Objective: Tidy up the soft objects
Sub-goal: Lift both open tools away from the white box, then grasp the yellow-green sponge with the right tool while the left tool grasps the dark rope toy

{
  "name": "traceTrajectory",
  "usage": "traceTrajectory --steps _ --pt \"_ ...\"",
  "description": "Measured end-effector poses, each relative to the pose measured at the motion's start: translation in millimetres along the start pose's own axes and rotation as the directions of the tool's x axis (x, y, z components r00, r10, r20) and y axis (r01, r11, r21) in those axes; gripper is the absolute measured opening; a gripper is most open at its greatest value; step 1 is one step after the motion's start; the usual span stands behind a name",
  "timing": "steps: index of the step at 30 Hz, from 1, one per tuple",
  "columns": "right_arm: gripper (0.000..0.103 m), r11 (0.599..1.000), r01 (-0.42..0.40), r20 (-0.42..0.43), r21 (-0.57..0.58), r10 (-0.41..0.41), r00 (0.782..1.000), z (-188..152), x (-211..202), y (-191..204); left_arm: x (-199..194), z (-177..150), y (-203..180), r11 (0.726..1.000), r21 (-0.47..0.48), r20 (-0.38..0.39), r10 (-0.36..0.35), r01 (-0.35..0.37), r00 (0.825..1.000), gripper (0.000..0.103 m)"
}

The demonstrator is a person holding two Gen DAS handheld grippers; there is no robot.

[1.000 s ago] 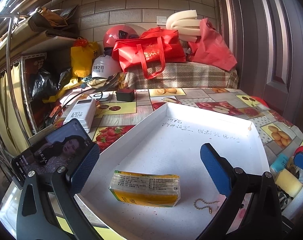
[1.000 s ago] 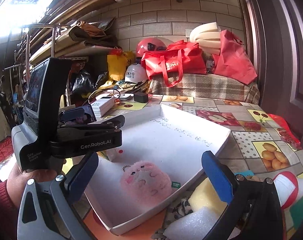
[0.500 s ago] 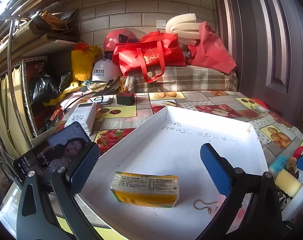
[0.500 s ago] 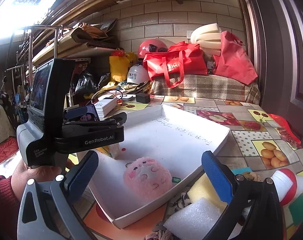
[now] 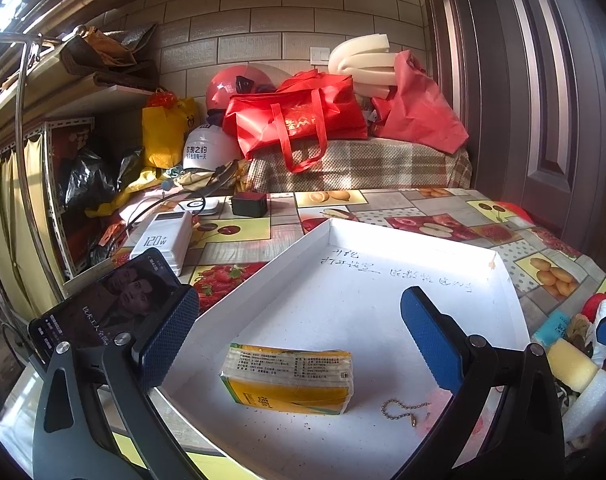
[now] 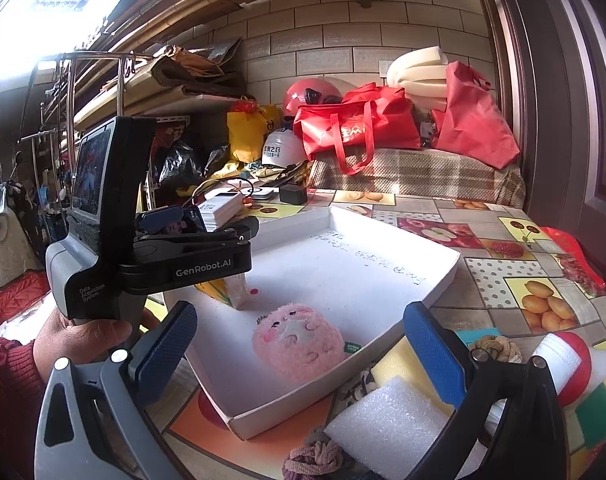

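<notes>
A shallow white cardboard tray (image 5: 503,276) takes up most of the fruit-patterned tablecloth (image 6: 519,276), and two soft things already lie inside it: a yellow plastic-wrapped tissue pack (image 5: 289,378) near the front left wall and a round pink plush toy with a stitched face (image 6: 299,342) by the right-hand wall, well apart from each other. Outside the tray, just beside its right wall, wait a white foam block (image 6: 387,416), a yellow sponge (image 6: 393,368) and a small knot of purple yarn (image 6: 309,460). The foam block looks feather-light and crushable, so a gentle pinch across its short sides should serve; the yarn would likely sag, best taken through its middle. The left gripper (image 5: 299,326) hangs over the tissue pack with fingers spread wide and empty; the right gripper (image 6: 301,346) hovers above the plush, equally wide, holding nothing
</notes>
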State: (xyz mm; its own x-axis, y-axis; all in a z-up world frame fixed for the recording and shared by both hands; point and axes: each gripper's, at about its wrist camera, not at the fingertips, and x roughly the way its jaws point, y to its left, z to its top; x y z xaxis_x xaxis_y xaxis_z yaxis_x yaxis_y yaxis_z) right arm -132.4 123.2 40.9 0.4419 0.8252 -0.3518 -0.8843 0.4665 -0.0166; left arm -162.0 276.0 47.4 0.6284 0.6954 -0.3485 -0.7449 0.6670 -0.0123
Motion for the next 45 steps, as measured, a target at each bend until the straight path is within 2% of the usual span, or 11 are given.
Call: traceTrajectory --steps 8,11,14,19,25,31,34,36,38,43,45 --pt "0.103 0.989 0.098 0.041 0.114 -0.104 0.994 -6 -39 -53 -30 -9 -14 0.995 0.036 0.039 -0.094 0.093 0.995 0.102" --pt "0.103 0.974 0.164 0.083 0.159 -0.178 0.98 -11 -66 -78 -44 -14 -26 0.981 0.065 0.032 -0.187 0.185 0.982 0.102" --pt "0.103 0.95 0.26 0.106 0.172 -0.281 0.954 -17 -92 -103 -62 -20 -45 0.939 0.116 0.009 -0.328 0.325 0.945 0.102" --pt "0.103 0.892 0.385 0.061 0.236 -0.408 0.911 -28 -121 -156 -89 -34 -93 0.798 0.246 -0.132 -0.534 0.549 0.835 0.102" --pt "0.103 0.889 0.366 -0.062 0.274 -0.363 0.93 -41 -129 -205 -99 -55 -142 0.729 0.387 -0.306 -0.476 0.564 0.825 0.101" --pt "0.103 0.912 0.26 -0.167 0.319 -0.216 0.962 -54 -116 -216 -86 -68 -150 0.725 0.399 -0.388 -0.421 0.561 0.82 0.095" --pt "0.101 0.931 0.247 -0.259 0.269 -0.177 0.95 -55 -96 -210 -75 -67 -147 0.741 0.347 -0.431 -0.419 0.576 0.799 0.094" --pt "0.089 0.938 0.243 -0.327 0.248 -0.155 0.932 -57 -81 -210 -71 -66 -147 0.746 0.324 -0.441 -0.425 0.581 0.791 0.093" --pt "0.065 0.94 0.234 -0.384 0.249 -0.126 0.915 -61 -70 -213 -70 -66 -150 0.745 0.317 -0.447 -0.428 0.587 0.785 0.093" --pt "0.062 0.934 0.22 -0.404 0.283 -0.092 0.91 -67 -70 -220 -71 -70 -166 0.727 0.343 -0.466 -0.418 0.594 0.78 0.093" --pt "0.061 0.933 0.216 -0.41 0.287 -0.084 0.908 -68 -70 -220 -72 -68 -169 0.712 0.322 -0.474 -0.449 0.624 0.757 0.093"
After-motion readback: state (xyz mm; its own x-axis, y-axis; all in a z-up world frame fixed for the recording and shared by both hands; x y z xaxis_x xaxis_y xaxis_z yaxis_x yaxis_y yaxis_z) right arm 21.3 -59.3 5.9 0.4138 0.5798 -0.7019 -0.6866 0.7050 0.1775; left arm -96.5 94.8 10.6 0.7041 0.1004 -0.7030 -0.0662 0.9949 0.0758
